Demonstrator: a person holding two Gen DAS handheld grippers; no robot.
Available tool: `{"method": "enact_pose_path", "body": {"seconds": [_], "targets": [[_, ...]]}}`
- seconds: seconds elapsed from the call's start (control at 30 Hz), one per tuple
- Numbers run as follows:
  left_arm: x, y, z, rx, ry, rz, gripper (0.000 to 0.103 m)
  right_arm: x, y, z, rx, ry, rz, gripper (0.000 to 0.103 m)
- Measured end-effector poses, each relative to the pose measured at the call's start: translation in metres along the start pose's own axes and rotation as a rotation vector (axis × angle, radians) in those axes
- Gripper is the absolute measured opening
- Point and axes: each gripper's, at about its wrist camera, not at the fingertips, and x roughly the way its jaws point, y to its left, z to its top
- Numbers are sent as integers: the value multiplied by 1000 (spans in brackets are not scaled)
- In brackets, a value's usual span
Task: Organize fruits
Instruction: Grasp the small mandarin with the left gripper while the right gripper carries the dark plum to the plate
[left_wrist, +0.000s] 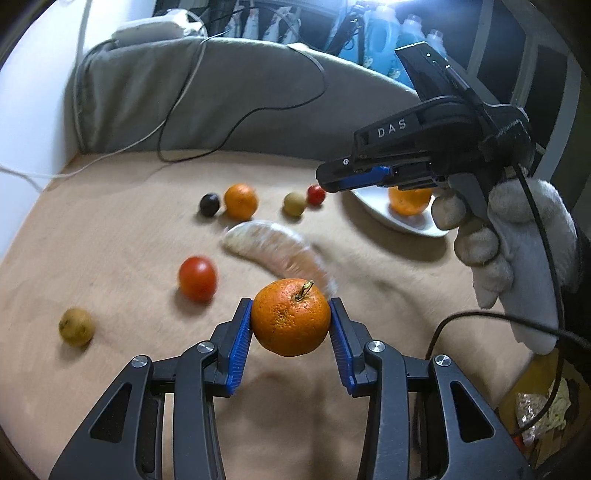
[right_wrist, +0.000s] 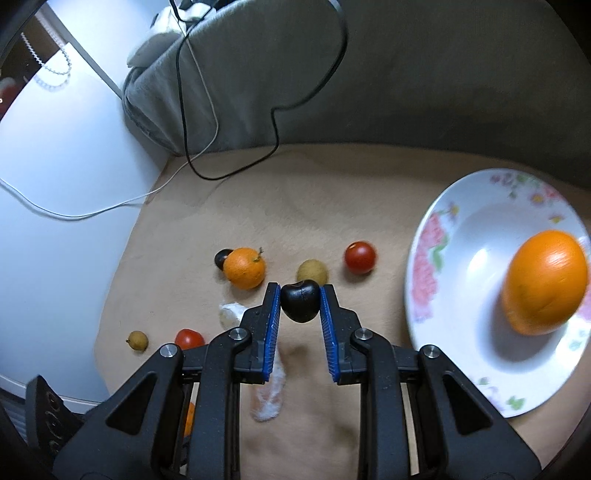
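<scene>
Blue-padded fingers (left_wrist: 242, 343) of the left gripper (left_wrist: 291, 332) clamp an orange (left_wrist: 291, 317) held above the tan cloth (left_wrist: 110, 258), angled downward; beyond the orange lie a tomato (left_wrist: 197, 278) and a peeled fruit segment (left_wrist: 273, 247), and a gloved hand (left_wrist: 517, 258) holds the right gripper (left_wrist: 327, 181) over the plate (left_wrist: 373, 203). From the right wrist, the right gripper (right_wrist: 300, 306) pinches a dark cherry (right_wrist: 300, 301), tilted down, left of the plate (right_wrist: 443, 229), which holds another orange (right_wrist: 545, 282).

Only readable text: "DAS" in pale capital letters on the black housing of the right tongs (left_wrist: 328, 182), seen from the left wrist view. Bottle labels in the background too blurred to read.
</scene>
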Motion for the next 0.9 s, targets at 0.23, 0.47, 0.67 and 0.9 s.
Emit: {"method": "enact_pose_path", "body": {"seconds": [0.23,0.47,0.67,0.9], "targets": [[13,-20,18,25,-15,-38,39,-22,-18,6,-17,-49,-37,23],[31,-38,38,58,-28,-70,39,-38,-38,12,-16,-77,-63,23],[47,-53,53,71,-27,-97,39,-48,-58,16,-1,-96,-76,23],[61,-68,66,88,-22,-120,39,-49,-79,21,12,-102,-97,23]]}}
